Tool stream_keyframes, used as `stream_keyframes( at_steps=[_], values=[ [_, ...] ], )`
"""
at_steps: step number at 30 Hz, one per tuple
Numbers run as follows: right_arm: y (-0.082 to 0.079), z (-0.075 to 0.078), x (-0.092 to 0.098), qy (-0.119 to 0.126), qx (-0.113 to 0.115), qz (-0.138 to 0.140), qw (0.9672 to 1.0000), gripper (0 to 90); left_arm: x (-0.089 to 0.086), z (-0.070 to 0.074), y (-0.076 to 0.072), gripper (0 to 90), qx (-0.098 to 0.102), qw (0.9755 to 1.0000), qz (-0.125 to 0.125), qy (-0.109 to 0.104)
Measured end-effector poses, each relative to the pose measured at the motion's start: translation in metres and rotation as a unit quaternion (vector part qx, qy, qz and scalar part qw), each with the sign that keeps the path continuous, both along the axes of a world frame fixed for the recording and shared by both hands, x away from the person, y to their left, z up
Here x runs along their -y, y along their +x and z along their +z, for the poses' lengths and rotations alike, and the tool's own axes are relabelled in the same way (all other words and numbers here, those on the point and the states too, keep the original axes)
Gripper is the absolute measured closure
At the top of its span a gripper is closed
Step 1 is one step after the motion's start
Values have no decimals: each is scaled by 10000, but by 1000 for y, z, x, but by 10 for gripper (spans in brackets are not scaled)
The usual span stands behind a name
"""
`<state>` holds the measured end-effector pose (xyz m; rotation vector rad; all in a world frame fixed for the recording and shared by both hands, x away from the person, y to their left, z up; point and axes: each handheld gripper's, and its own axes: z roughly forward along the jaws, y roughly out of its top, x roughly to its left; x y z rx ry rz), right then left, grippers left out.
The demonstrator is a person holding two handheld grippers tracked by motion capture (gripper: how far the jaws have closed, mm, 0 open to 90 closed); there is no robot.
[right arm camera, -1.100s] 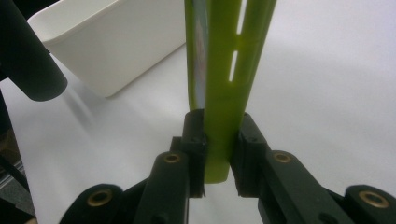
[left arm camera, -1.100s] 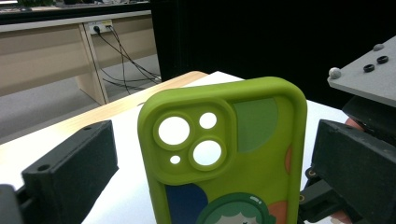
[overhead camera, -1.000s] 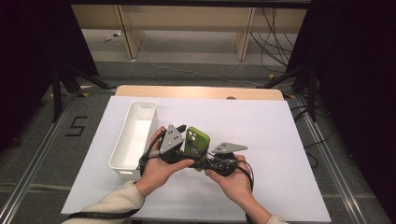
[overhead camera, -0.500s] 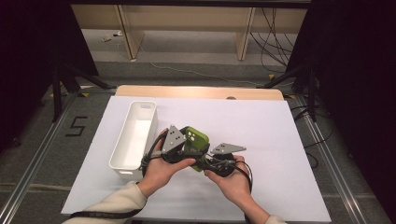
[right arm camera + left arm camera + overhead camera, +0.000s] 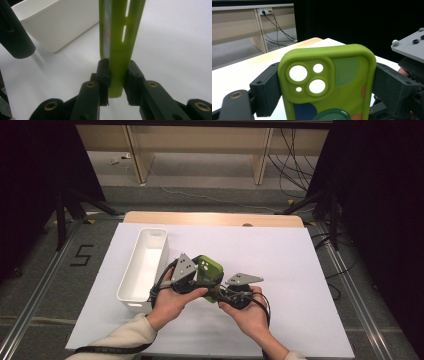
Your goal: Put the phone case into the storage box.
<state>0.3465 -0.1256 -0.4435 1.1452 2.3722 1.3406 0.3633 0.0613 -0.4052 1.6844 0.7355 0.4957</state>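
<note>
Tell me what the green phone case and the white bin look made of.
Phone case: likely soft silicone or rubber, matte, with rounded moulded edges and camera cutouts. White bin: probably rigid plastic, smooth with a slight sheen and thin, even walls.

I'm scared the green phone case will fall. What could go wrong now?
The right gripper pinches just the bottom edge of the phone case, so it might twist or slip out. The left gripper fingers are closing on its sides; a crooked squeeze might bend the soft case or knock it toward the white bin.
</note>
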Motion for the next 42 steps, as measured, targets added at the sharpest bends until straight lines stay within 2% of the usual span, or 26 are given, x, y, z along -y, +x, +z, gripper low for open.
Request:
stream_keyframes(
  at_steps=[6, 10, 15, 18, 30, 34, 38, 39, 42],
  values=[
    [1, 1, 2, 48, 55, 107, 9999, 615, -4, 3, 2, 159, 23, 10000, 34, -32],
    [2, 2, 4, 76, 92, 279, 9995, 407, -8, 4, 4, 160, 33, 10000, 55, -42],
    [1, 3, 9, 74, 302, 339, 9989, 272, -13, 6, 5, 160, 35, 9999, 110, -60],
    [-1, 3, 15, 32, 343, 364, 9987, 246, -17, 8, 6, 160, 51, 9999, 143, -74],
    [-5, 5, 45, 182, 582, 343, 9975, 172, -33, 17, 8, 160, 130, 9994, 308, -132],
    [-6, 5, 51, 193, 603, 354, 9974, 172, -38, 18, 8, 161, 47, 9989, 441, -151],
    [-6, 4, 58, 201, 643, 337, 9972, 171, -41, 20, 9, 161, 10, 9987, 474, -212],
    [-7, 5, 60, 203, 652, 328, 9971, 171, -43, 21, 11, 161, 146, 9988, 446, -157],
    [-8, 5, 66, 241, 699, 249, 9970, 169, -45, 22, 12, 161, 160, 9987, 467, -150]
  ],
)
